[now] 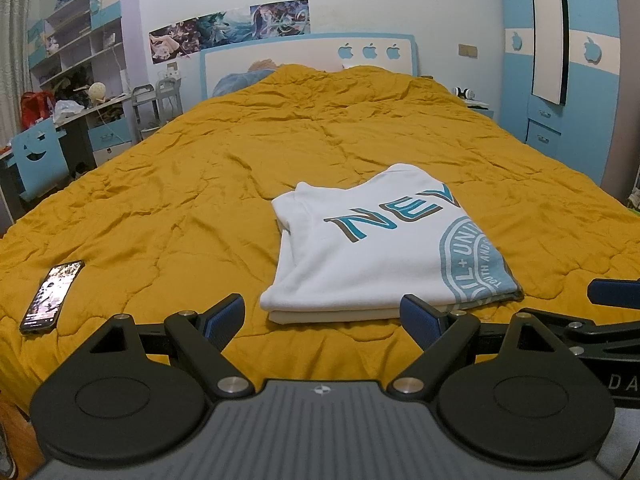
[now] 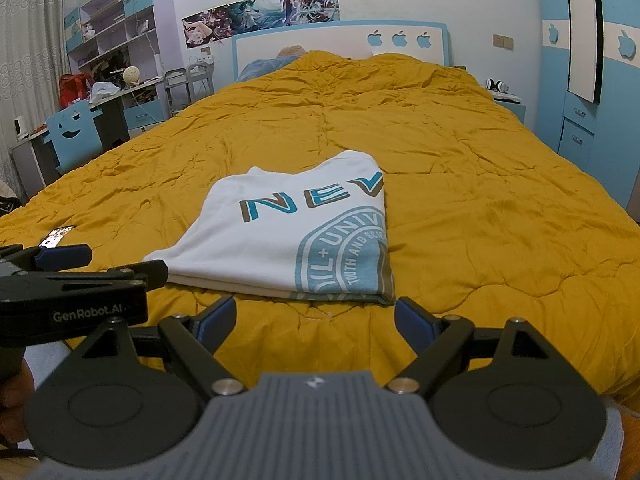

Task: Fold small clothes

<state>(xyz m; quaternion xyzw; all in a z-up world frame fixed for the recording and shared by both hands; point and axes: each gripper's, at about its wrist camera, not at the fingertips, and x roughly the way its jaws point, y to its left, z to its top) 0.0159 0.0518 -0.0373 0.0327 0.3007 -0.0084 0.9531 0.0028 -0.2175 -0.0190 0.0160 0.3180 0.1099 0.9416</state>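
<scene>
Soft white cloth shirt [image 1: 372,248] on a crinkled matt mustard quilt [image 1: 200,168], beside a glossy-screened phone [image 1: 52,296]

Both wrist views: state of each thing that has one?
white T-shirt: folded into a flat stack, lying on the quilt, not gripped.
phone: screen lit, face up on the quilt.
left gripper: open, empty, short of the shirt.
right gripper: open, empty, short of the shirt.
yellow quilt: spread over the bed, wrinkled.

Soft, even indoor light fills both views, with only faint shadows. Focus is sharp throughout. Fisheye distortion bends the wardrobe [image 1: 576,60] at 2 o'clock and the shelves [image 2: 108,28] at 10 o'clock; corners darken.
</scene>
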